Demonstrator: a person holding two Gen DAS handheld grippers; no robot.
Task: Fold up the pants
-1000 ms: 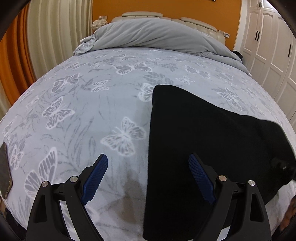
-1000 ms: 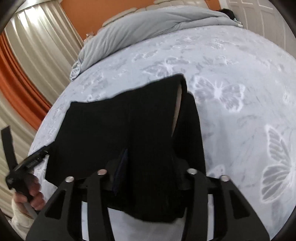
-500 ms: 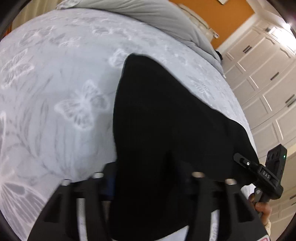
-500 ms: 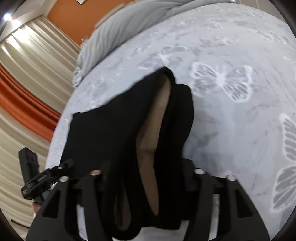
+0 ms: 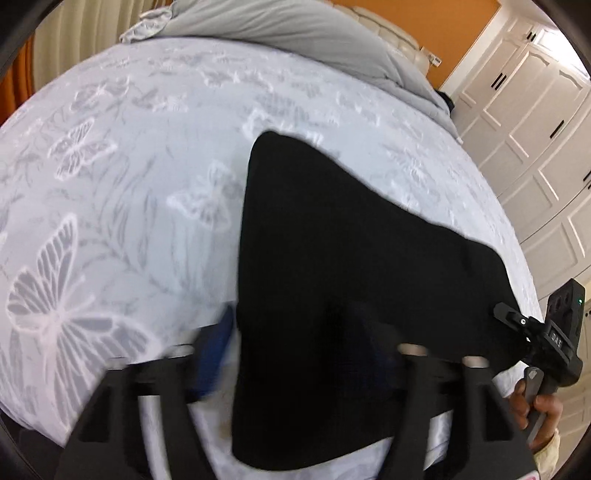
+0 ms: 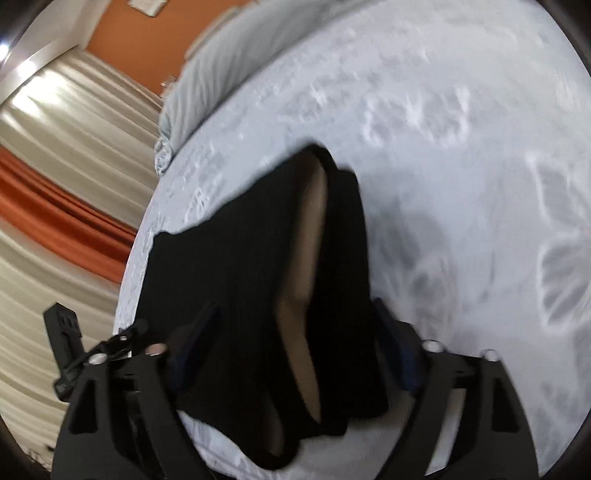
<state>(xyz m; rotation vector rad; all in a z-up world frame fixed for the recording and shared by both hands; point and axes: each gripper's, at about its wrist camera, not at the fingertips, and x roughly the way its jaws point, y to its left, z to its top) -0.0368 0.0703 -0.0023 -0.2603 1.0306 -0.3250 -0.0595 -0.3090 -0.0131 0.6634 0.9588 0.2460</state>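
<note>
Both tongs, left (image 5: 295, 354) and right (image 6: 291, 343), just sprang wide, straddling black pants (image 5: 332, 258) stretched lengthwise toward the grey duvet (image 5: 295, 22).

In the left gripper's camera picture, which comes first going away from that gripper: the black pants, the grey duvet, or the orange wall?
1. Black pants: lying between the left gripper's open fingers, on the butterfly bedspread.
2. Grey duvet: bunched at the bed's far end.
3. Orange wall: behind the headboard, farthest.
</note>
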